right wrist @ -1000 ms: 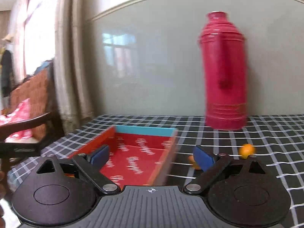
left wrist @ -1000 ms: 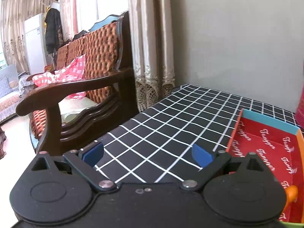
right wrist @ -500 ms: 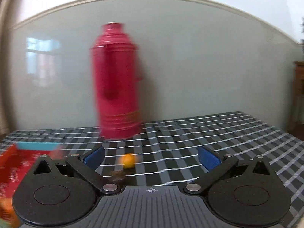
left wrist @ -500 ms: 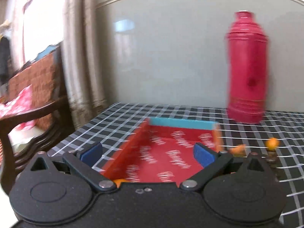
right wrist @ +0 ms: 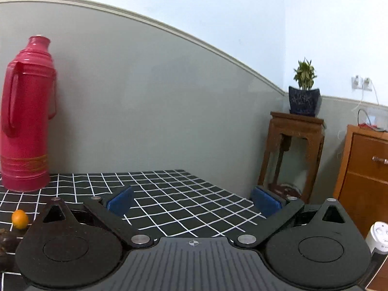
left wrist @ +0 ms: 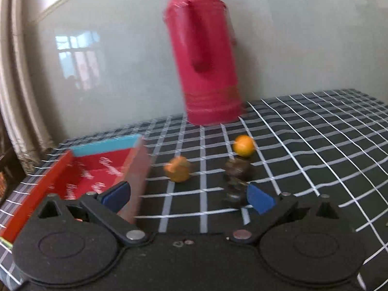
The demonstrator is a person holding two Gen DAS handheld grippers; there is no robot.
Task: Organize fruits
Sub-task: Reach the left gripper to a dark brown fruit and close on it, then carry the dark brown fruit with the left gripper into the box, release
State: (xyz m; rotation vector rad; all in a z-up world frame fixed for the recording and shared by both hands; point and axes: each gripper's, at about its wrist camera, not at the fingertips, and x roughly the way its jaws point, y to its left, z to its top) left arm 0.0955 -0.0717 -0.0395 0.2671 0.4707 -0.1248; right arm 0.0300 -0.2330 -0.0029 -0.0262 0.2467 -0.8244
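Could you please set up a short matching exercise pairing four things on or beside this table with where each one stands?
Things:
1. thermos
2. red tray
3. round orange fruit
4. potted plant

Places:
A. on the checked cloth, just behind the dark fruit
B. on a wooden stand beyond the table's far end
C. at the back of the table, against the wall
D. on the table's left part, near the curtain

Pairs: 1-C, 2-D, 3-A, 4-B

Right tongs (right wrist: 192,202) gape over the checked tablecloth (right wrist: 174,198), red thermos (right wrist: 25,121) far left
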